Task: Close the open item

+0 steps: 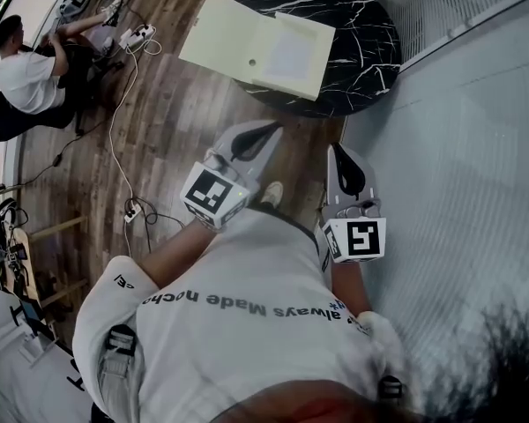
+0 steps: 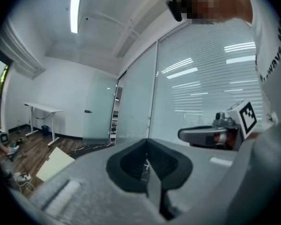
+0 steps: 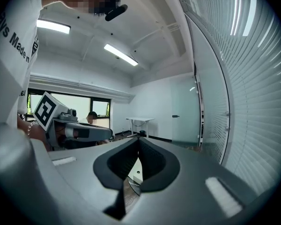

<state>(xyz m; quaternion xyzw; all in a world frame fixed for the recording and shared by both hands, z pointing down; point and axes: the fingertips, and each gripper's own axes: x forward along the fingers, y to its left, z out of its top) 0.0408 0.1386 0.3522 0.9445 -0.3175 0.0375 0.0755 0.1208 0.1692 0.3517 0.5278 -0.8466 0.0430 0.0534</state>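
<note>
Head view first: I am holding my left gripper (image 1: 266, 133) and my right gripper (image 1: 333, 151) side by side in front of my body, both pointing toward the round black table (image 1: 370, 51). Both are staying short of the table, above the wooden floor (image 1: 176, 122), and are not touching the table. The open item, a pale yellow folder (image 1: 260, 51), is lying flat and spread open on the left part of the table, with its left leaf reaching out over the table's edge. A frosted glass wall (image 1: 476, 148) is running along the right of the table. Far to the left of the table a person (image 1: 22, 73) is sitting, and a white power strip (image 1: 137, 35) with cables is lying on the floor between that person and the table.

Left gripper view: my jaws are pressing together with only a thin seam between them, and nothing is sitting in them. The folder is showing low at the left, near the table's dark edge. My right gripper is hanging at the right, before the glass wall.

Right gripper view: the jaw tips are meeting here too and are gripping nothing. Through the hollow under the tips a small piece of the table's rim is showing, with something pale on it; I cannot tell what that is. My left gripper is hanging at the left.
</note>
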